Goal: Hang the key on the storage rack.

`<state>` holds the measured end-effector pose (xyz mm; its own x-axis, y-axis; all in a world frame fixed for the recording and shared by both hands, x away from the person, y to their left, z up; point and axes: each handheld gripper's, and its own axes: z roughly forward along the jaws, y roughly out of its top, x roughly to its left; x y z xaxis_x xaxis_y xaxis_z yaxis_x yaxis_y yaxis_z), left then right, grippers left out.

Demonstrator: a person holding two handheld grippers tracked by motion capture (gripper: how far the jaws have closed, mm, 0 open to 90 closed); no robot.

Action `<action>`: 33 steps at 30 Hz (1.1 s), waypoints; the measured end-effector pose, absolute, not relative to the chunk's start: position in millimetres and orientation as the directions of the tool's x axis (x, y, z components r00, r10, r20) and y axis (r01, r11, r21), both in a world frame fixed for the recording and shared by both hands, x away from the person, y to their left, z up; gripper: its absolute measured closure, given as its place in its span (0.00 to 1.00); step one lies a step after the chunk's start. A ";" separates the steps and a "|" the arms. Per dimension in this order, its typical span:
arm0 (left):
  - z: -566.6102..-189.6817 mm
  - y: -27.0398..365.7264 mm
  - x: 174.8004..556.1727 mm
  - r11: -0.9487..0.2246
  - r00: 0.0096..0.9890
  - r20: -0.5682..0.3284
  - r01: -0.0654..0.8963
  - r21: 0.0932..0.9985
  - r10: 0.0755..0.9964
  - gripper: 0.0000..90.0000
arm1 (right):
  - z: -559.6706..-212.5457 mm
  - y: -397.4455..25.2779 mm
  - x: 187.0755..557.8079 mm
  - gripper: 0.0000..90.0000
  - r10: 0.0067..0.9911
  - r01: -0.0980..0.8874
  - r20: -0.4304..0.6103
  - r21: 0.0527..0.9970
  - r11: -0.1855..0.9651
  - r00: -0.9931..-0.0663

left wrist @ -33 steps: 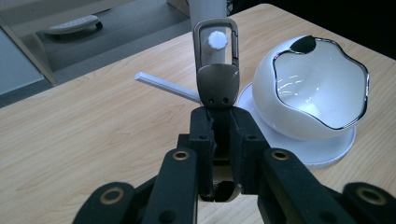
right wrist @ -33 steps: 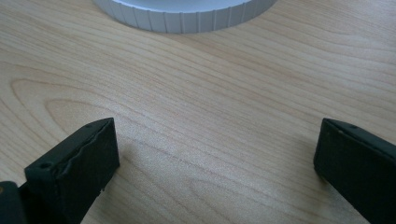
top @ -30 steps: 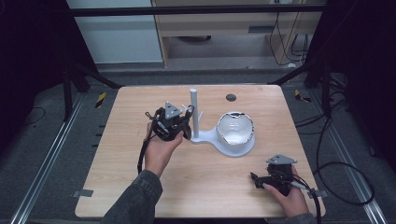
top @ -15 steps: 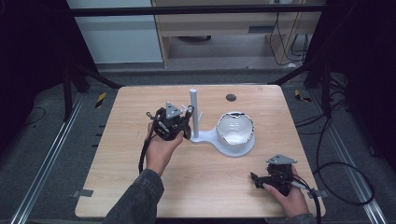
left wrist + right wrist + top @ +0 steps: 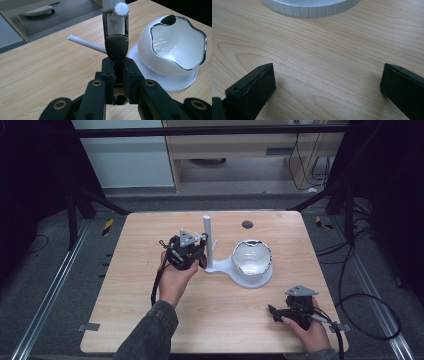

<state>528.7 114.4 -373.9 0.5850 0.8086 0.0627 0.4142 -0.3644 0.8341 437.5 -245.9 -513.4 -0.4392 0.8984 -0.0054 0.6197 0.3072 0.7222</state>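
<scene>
I see my left hand-held gripper [image 5: 199,251] held out over the middle of the table [image 5: 125,285], forearm reaching in from the bottom edge, wrist angled toward the white stand [image 5: 220,266]. Its jaws are pressed together on a dark clip [image 5: 116,46], whose metal loop [image 5: 107,22] hangs around the stand's peg [image 5: 121,9]. What sits deeper between the jaws I cannot make out. The white bowl [image 5: 253,258] rests on the stand's round base [image 5: 260,281], just beside the post [image 5: 207,240]. My right hand-held gripper [image 5: 274,312] lies low at the table's near right corner, jaws spread wide over bare wood, with the base rim [image 5: 312,10] cut off by the top edge.
</scene>
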 end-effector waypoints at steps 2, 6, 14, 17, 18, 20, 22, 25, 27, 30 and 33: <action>-374.3 114.2 529.3 -0.362 0.585 0.059 0.416 0.834 0.809 0.89 | -513.4 -245.9 437.6 0.01 0.898 0.619 -0.006 0.722 0.308 -0.440; -375.3 113.6 530.6 -0.353 0.584 0.048 0.420 0.836 0.810 0.89 | -513.4 -245.7 437.4 0.01 0.899 0.621 -0.003 0.722 0.305 -0.438; -377.6 111.9 532.1 -0.343 0.583 0.041 0.418 0.841 0.811 0.89 | -513.4 -245.6 437.3 0.00 0.899 0.621 -0.003 0.722 0.304 -0.437; -378.7 112.2 532.4 -0.334 0.583 0.033 0.417 0.845 0.812 0.89 | -513.4 -245.7 437.4 0.00 0.899 0.621 -0.003 0.722 0.305 -0.437; -378.9 112.2 532.6 -0.333 0.584 0.031 0.418 0.846 0.811 0.89 | -513.3 -245.9 437.6 0.00 0.898 0.619 -0.006 0.722 0.308 -0.440; -379.3 112.3 533.8 -0.333 0.586 0.029 0.417 0.846 0.810 0.88 | -513.3 -246.0 437.6 0.00 0.898 0.619 -0.006 0.723 0.309 -0.440; -380.2 111.8 534.7 -0.324 0.585 0.021 0.419 0.848 0.811 0.88 | -513.3 -246.0 437.6 0.00 0.898 0.619 -0.006 0.722 0.308 -0.441; -381.2 110.1 535.7 -0.329 0.584 0.032 0.411 0.850 0.811 0.88 | -513.3 -246.0 437.6 0.00 0.898 0.619 -0.006 0.722 0.308 -0.440; -381.3 109.9 535.6 -0.328 0.582 0.033 0.410 0.851 0.812 0.88 | -513.4 -245.9 437.5 0.00 0.898 0.619 -0.006 0.722 0.308 -0.440; -381.3 109.7 535.2 -0.326 0.580 0.031 0.412 0.851 0.814 0.88 | -513.4 -245.6 437.2 0.01 0.899 0.621 -0.003 0.722 0.305 -0.437; -380.9 110.2 534.5 -0.331 0.584 0.033 0.411 0.849 0.811 0.88 | -513.4 -245.7 437.3 0.00 0.899 0.620 -0.005 0.722 0.307 -0.438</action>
<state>534.5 110.2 -380.9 0.5840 0.8111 0.0332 0.4111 -0.3308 0.8494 437.3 -245.7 -513.4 -0.4385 0.8987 -0.0052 0.6200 0.3066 0.7222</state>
